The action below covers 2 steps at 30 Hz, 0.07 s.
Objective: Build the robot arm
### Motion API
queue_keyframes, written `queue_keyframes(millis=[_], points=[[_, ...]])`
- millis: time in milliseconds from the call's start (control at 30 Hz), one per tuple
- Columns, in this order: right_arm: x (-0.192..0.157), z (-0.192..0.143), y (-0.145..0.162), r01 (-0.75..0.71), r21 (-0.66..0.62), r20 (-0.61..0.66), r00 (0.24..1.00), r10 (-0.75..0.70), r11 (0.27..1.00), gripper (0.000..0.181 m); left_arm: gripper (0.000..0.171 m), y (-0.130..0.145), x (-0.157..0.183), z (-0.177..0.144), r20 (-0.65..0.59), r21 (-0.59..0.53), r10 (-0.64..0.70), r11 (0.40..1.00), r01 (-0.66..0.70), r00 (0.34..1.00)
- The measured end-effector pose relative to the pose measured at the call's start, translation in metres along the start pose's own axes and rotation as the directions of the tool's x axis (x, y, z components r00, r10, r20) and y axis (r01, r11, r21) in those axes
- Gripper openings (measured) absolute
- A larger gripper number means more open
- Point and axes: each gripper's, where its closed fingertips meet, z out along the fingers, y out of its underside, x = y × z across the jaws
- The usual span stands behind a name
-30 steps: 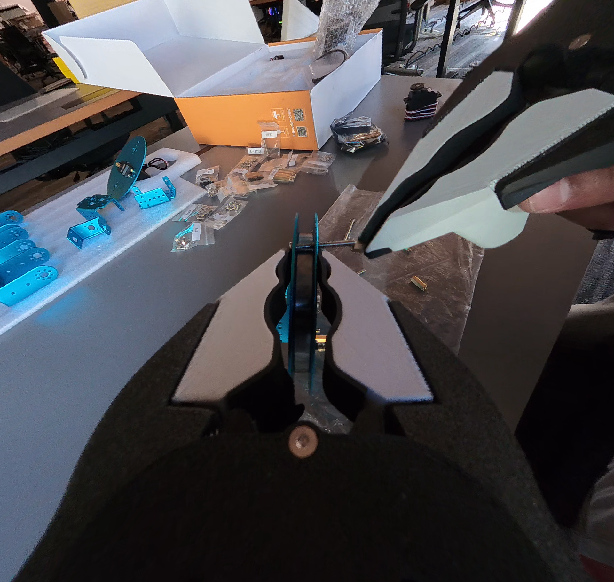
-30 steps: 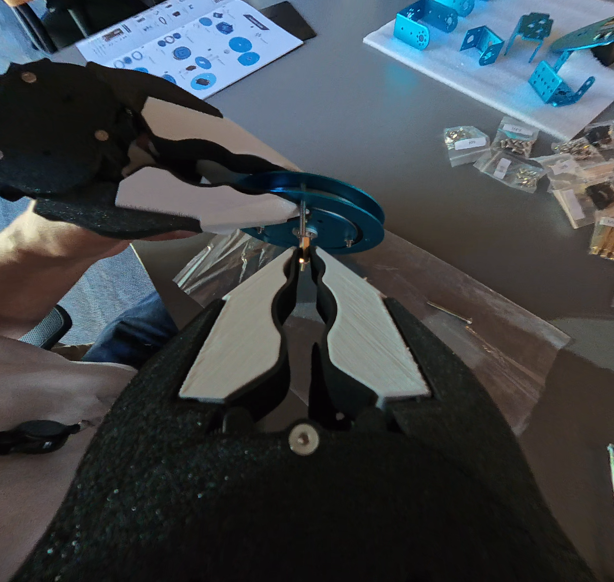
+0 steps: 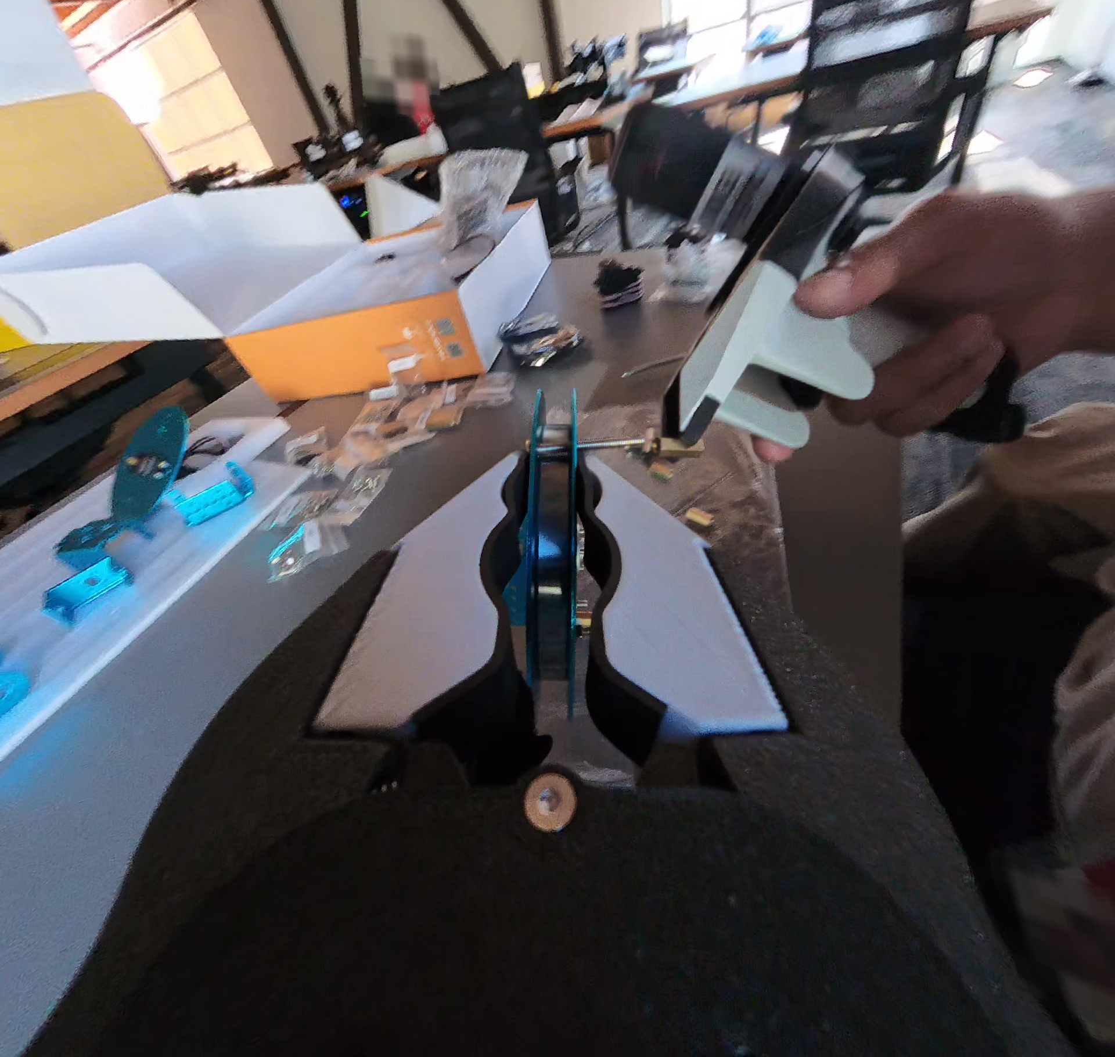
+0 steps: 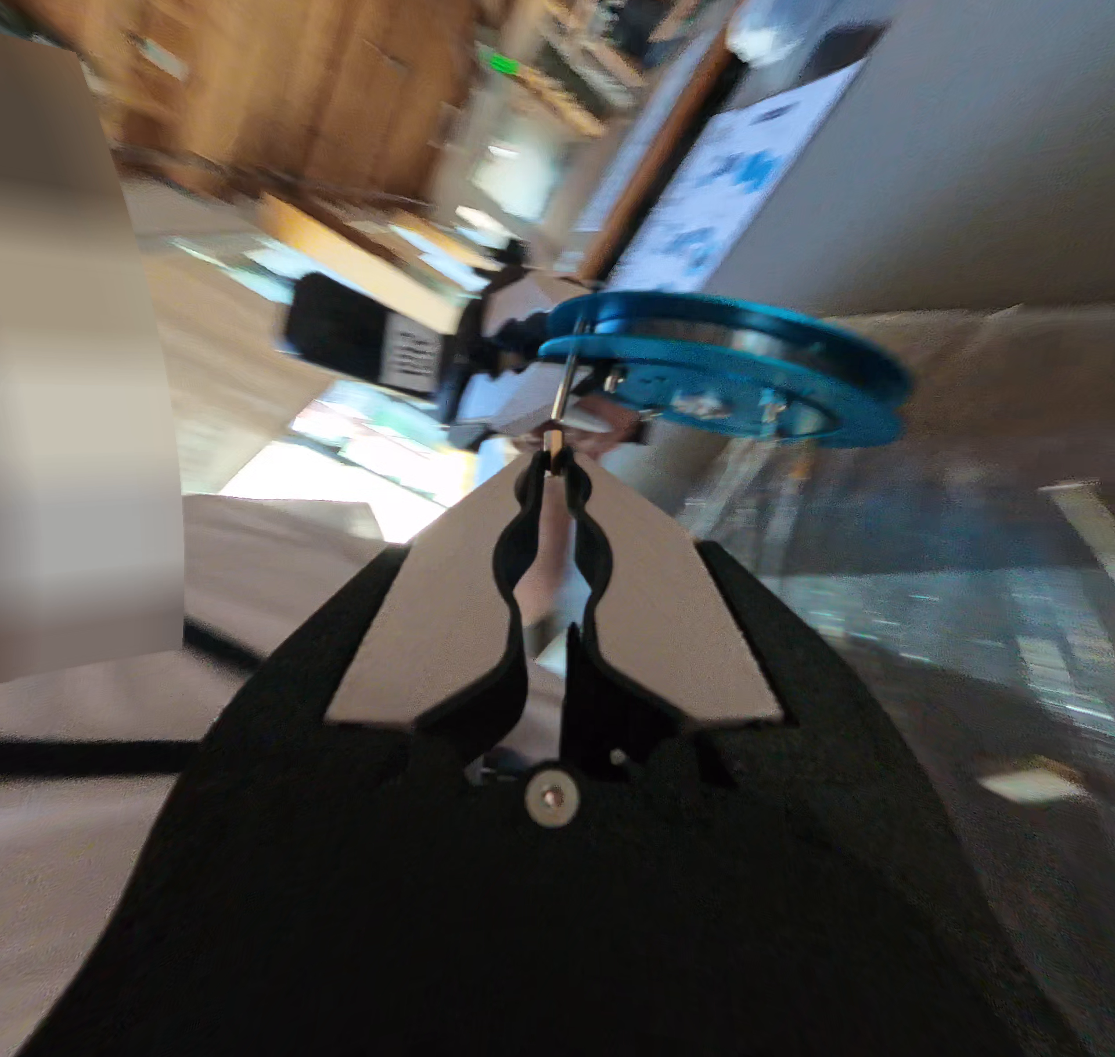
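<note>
From the left wrist view, the left gripper (image 3: 552, 485) is clamped on a blue double-disc wheel (image 3: 550, 551), held edge-on and upright between its fingers above a grey table (image 3: 181, 666). A thin threaded rod (image 3: 603, 446) juts sideways from the wheel to a brass standoff (image 3: 667, 447), which the right gripper (image 3: 685, 433) — carried by a person's hand (image 3: 965, 310) — pinches at its tips. Beyond lie small parts bags (image 3: 362, 455), blue metal brackets (image 3: 205, 494) on white foam, and an open orange-and-white box (image 3: 362, 328). In the blurred right wrist view, the right gripper (image 4: 552, 464) is closed on the brass standoff (image 4: 552, 443) at the rod's (image 4: 564, 385) end, the wheel (image 4: 724, 364) lying flat just beyond — with the left gripper (image 4: 501, 358) gripping its far edge and an instruction sheet (image 4: 724, 183) behind on the table (image 4: 965, 153).
</note>
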Motion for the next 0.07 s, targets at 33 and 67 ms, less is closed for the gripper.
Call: queue_keyframes(millis=[33,67], points=[[-0.012,0.002,-0.001,-0.124,0.013,0.158,0.98,0.121,0.992,0.005,0.013,-0.005,0.001,-0.003,-0.033,0.033,-0.011,0.999,0.012,0.999],[-0.025,0.001,-0.005,-0.242,0.021,0.319,0.921,0.223,0.97,0.005,0.013,-0.012,0.003,-0.007,-0.063,0.074,-0.017,0.997,0.021,0.998]])
